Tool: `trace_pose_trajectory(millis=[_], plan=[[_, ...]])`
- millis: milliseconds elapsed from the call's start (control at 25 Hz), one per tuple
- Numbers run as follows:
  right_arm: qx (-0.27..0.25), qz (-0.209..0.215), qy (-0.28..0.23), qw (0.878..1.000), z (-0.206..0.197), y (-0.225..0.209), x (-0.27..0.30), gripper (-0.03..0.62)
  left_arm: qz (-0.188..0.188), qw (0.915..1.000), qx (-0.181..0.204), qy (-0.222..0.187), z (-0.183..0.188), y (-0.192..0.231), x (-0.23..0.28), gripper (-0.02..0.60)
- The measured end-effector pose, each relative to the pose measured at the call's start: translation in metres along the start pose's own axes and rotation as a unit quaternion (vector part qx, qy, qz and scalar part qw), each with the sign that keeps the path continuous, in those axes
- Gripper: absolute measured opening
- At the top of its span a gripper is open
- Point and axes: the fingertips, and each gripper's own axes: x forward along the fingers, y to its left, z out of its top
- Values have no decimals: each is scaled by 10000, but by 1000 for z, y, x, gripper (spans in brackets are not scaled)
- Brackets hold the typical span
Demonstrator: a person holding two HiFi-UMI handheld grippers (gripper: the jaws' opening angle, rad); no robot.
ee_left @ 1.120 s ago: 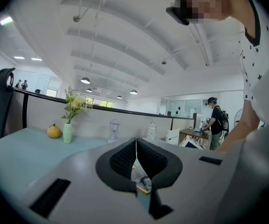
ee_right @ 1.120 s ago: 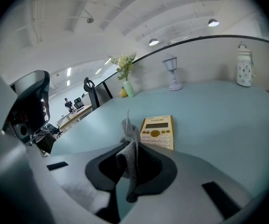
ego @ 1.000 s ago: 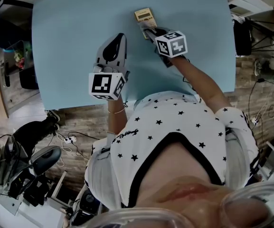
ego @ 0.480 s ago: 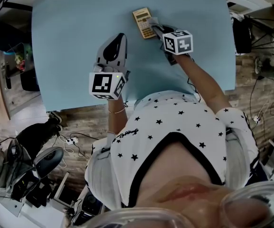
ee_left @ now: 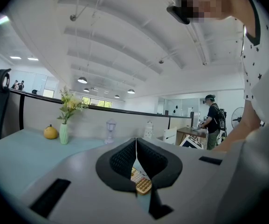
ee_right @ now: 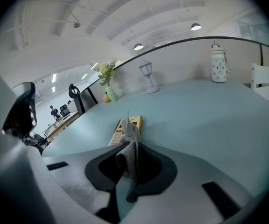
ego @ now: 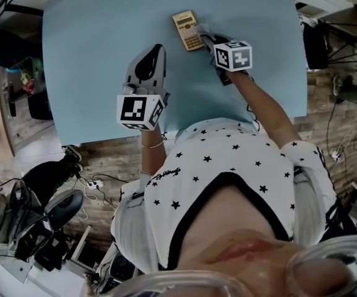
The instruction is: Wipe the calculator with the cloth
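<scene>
**Trainee:** Compared with one second ago, the right claw point(ego: 208, 40) has drawn back toward the near edge and to the right. The calculator point(ego: 187, 30) now shows its whole keypad and lies slightly turned. Over the last half second almost nothing has shifted. Correct?

**Technician:** Confirmed. The calculator lies flat on the far half of the tabletop point(ego: 91, 73), just ahead and to the left of the right claw. That claw is pinching the cloth point(ee_right: 130, 141). A loose end stands out past the jaws toward the calculator's near end. Whether it is touching cannot be told.

**Trainee:** Left claw status?

**Technician:** The left claw point(ego: 148, 64) has its jaws pressed together with nothing between them. It sits near the middle of the tabletop, well apart from the calculator and aimed toward it.

**Trainee:** Which step is in hand?

**Technician:** Judged as wiping, at the pause between strokes. The next move calls for the following:
1. Carry the cloth forward over the keypad.
2. Keep downward pressure light, because the calculator is unrestrained and would probably slide or turn.
3. If it does slide, brace one edge with the left claw.
</scene>
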Motion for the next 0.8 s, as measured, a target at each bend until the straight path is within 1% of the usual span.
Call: trace_pose_trajectory(millis=[160,400,640,800], plan=[[235,80,-203,9995,9,0,-5,43,11,10000,23,-13,1,0,-2,29],[307,183,-880,9955,44,8,-38,44,19,9999,95,-44,5,-4,-4,29],[-14,427,-1555,9869,65,28,-89,46,-20,9998,200,-33,9,-23,-7,29],[-238,551,-1966,9786,79,37,-123,46,-11,9994,343,1,14,-37,-8,29]])
